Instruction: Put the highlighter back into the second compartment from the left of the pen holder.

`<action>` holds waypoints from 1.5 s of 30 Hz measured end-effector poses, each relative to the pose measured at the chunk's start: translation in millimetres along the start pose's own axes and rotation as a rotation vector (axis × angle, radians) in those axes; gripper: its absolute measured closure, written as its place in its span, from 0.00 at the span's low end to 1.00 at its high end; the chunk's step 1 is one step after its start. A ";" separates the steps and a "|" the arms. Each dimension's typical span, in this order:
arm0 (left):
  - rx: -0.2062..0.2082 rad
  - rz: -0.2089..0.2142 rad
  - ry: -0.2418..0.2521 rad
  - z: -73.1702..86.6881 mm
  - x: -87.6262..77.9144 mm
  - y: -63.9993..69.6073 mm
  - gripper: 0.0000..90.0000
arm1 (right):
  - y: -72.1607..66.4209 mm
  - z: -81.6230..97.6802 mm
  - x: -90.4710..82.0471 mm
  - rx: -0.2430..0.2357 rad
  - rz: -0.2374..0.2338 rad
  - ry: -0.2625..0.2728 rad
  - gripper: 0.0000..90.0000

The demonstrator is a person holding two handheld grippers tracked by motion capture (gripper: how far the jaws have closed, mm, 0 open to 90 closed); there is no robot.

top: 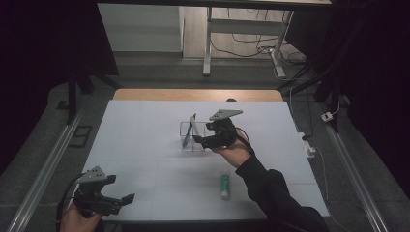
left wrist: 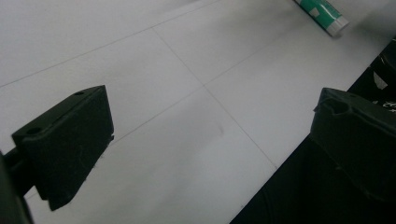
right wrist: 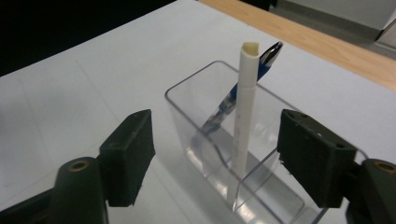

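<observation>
The right gripper [right wrist: 215,154] stands with jaws wide, holding nothing, at the clear container [right wrist: 187,100], where a white pen [right wrist: 245,112] and a blue pen [right wrist: 229,100] lean upright. The glue stick [top: 225,185] lies on the table [top: 145,145], long axis toward the person, nearer the right hand. The left gripper [top: 123,202] hovers open, well apart.

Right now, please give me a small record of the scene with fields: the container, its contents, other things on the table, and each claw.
container: clear box, upright on the white table
contents: white pen and blue pen, both leaning inside the box
other item: green-and-white tube, lying flat on the table near the front edge
right claw: open, by the box, holding nothing
left claw: open, over the table, holding nothing
</observation>
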State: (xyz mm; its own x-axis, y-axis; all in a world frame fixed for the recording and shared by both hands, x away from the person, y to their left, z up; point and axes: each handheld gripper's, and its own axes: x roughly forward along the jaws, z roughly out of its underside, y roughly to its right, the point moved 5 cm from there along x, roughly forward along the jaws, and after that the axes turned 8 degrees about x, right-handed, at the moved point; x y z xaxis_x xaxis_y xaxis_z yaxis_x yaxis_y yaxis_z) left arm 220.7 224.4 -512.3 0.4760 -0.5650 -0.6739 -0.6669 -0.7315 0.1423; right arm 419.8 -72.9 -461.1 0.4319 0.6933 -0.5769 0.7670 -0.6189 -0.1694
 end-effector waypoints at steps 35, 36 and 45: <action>0.006 0.007 0.003 -0.1 0.1 0.9 0.00 | -0.4 75.2 -60.4 -0.033 0.004 -0.170 0.01; 0.006 0.007 0.003 -0.1 0.2 1.0 0.00 | 0.0 78.2 -62.1 -0.036 0.006 -0.172 0.01; 0.007 0.007 0.002 -0.2 0.4 1.3 0.00 | -1.9 100.2 -76.8 -0.010 0.014 -0.196 0.00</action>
State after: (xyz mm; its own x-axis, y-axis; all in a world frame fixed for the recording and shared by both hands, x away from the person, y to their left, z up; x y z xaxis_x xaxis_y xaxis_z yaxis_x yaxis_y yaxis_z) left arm 220.1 223.2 -512.3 0.4722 -0.5712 -0.6714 -0.6743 -0.7246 0.1422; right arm 337.6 -162.1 -496.5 0.3426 0.5986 -0.7241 0.7664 -0.6238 -0.1531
